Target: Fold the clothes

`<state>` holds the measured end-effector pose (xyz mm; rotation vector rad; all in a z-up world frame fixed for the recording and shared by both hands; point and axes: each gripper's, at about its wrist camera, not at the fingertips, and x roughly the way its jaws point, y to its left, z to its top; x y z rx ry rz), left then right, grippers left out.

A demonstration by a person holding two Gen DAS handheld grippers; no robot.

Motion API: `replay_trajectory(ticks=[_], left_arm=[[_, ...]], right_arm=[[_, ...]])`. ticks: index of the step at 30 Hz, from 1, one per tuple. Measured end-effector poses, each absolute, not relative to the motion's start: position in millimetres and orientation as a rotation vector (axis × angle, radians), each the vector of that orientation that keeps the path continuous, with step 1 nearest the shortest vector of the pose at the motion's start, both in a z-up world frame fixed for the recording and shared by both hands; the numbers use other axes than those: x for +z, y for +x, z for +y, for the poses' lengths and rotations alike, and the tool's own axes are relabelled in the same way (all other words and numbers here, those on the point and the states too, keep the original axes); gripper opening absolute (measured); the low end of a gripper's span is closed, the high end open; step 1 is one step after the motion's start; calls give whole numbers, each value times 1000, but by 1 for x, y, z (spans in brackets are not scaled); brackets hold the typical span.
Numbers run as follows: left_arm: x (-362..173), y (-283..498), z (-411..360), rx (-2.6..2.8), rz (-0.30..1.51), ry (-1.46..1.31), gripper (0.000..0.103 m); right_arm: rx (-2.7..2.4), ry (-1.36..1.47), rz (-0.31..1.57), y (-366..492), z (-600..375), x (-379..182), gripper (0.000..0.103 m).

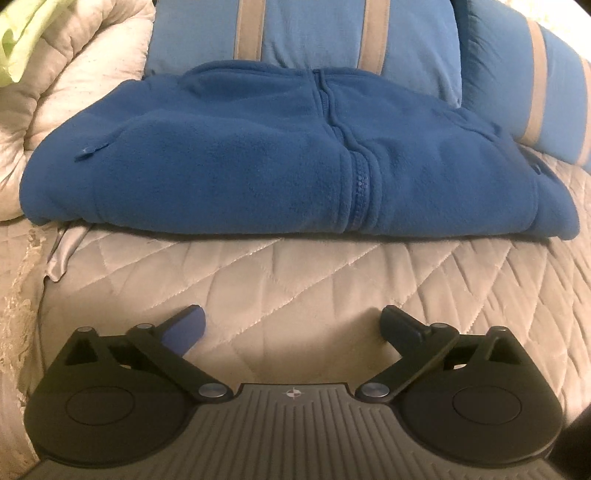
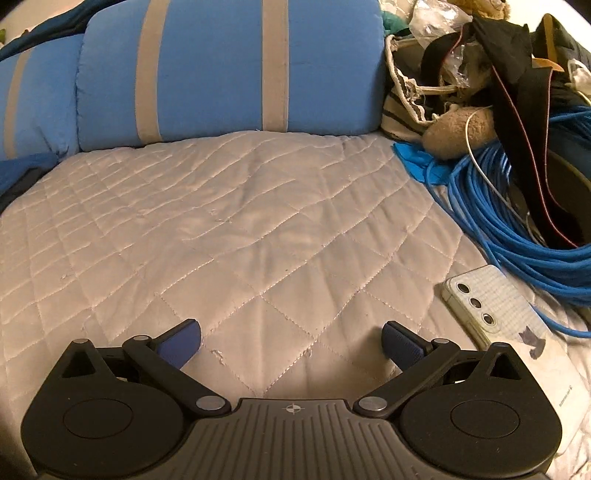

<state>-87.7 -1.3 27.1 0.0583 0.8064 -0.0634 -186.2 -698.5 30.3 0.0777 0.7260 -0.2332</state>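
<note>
A blue fleece jacket (image 1: pixel 280 155) lies folded into a thick bundle on the quilted bed cover (image 1: pixel 295 280), its zip running down the middle toward me. My left gripper (image 1: pixel 293 326) hovers over bare quilt just in front of the jacket's near edge, open wide with nothing between its fingers. In the right wrist view my right gripper (image 2: pixel 291 341) also stands open and empty above plain quilt (image 2: pixel 229 221). Only a dark blue scrap of the jacket (image 2: pixel 26 166) shows at that view's left edge.
Blue pillows with grey stripes (image 1: pixel 306 33) (image 2: pixel 225 70) lean behind the jacket. A rumpled beige duvet (image 1: pixel 70 85) lies at the left. On the right sit a coil of blue cable (image 2: pixel 517 221), a phone (image 2: pixel 495 306), a plush toy (image 2: pixel 458 129) and a pile of bags and straps (image 2: pixel 480 55).
</note>
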Motion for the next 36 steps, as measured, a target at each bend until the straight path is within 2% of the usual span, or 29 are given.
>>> replay_trajectory(ticks=[14,36], left_arm=[[25,-68,15,140,732,-54,103],[22,-19,17,137,716,-4,103]], right_arm=[[-318,141,686,-175,-713,33,103],[-378,122,721,-113,-740,20,103]])
